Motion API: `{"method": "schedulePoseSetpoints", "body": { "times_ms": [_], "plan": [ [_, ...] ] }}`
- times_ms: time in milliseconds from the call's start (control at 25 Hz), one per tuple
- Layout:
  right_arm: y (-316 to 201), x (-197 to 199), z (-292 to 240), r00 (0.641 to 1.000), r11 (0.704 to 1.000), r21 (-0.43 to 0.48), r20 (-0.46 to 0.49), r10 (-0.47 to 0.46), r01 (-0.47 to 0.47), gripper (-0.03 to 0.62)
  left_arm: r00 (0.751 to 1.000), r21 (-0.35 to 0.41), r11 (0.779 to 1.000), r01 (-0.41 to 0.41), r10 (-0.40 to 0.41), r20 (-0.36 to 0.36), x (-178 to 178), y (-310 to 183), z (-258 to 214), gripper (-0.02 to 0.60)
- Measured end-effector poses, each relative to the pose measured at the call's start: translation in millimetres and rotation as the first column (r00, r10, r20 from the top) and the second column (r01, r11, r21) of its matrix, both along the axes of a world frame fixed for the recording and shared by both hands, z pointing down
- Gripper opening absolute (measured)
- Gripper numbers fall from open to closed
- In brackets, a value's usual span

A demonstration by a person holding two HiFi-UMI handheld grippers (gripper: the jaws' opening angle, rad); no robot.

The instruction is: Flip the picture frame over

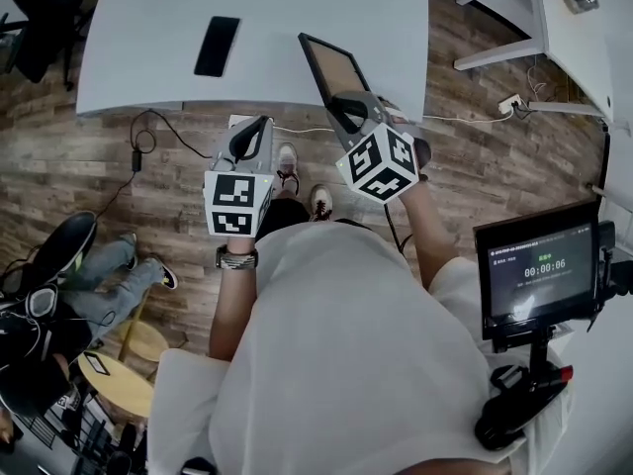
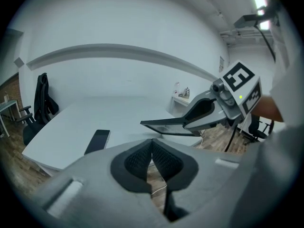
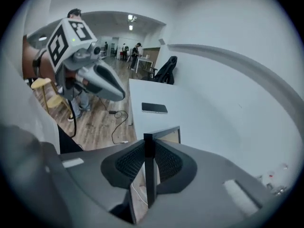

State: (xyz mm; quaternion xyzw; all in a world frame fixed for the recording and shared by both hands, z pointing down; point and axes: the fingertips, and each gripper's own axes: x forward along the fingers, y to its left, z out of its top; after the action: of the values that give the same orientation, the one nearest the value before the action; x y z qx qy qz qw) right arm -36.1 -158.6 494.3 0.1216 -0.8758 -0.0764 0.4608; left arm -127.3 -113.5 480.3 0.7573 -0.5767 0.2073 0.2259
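Pinched picture frame point(image 1: 334, 67) by its thin edge in right gripper point(image 3: 149, 148), up off table point(image 1: 148, 28) | left gripper point(image 2: 152, 151) beside, jaws pressed together, nothing inside | seemed light, stiff, breakable — best held at rim.

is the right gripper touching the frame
Touching. The right gripper view shows the right gripper shut on the frame, with its thin dark edge pinched between both pads.
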Motion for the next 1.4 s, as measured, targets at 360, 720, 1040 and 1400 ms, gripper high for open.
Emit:
{"method": "schedulePoseSetpoints", "body": {
  "times_ms": [360, 720, 1040, 1400],
  "plan": [
    [-19.3, -9.5, -34.8, 0.917, 0.946, -0.274, 0.306, 0.257, -0.174, 0.067, 1.000, 0.017, 1.000, 0.003, -0.003, -0.014, -5.2, -3.2, -13.3, 0.006],
    [-41.5, 12.5, -49.8, 0.741, 0.838, -0.462, 0.446, 0.502, -0.290, 0.067, 1.000, 0.014, 1.000, -0.002, 0.002, -0.007, -3.8, 1.2, -14.6, 0.006],
    [-41.0, 27.9, -40.5, 0.692, 0.808, -0.481, 0.453, 0.562, -0.341, 0.067, 0.998, 0.004, 0.998, -0.064, 0.064, -0.005, 8.7, -8.0, -9.3, 0.006],
    [-44.0, 62.4, -18.9, 0.593, 0.719, -0.536, 0.427, 0.683, -0.442, 0.069, 0.992, -0.011, 0.992, -0.127, 0.127, -0.015, 24.3, -17.5, -1.9, 0.006]
  ]
}}
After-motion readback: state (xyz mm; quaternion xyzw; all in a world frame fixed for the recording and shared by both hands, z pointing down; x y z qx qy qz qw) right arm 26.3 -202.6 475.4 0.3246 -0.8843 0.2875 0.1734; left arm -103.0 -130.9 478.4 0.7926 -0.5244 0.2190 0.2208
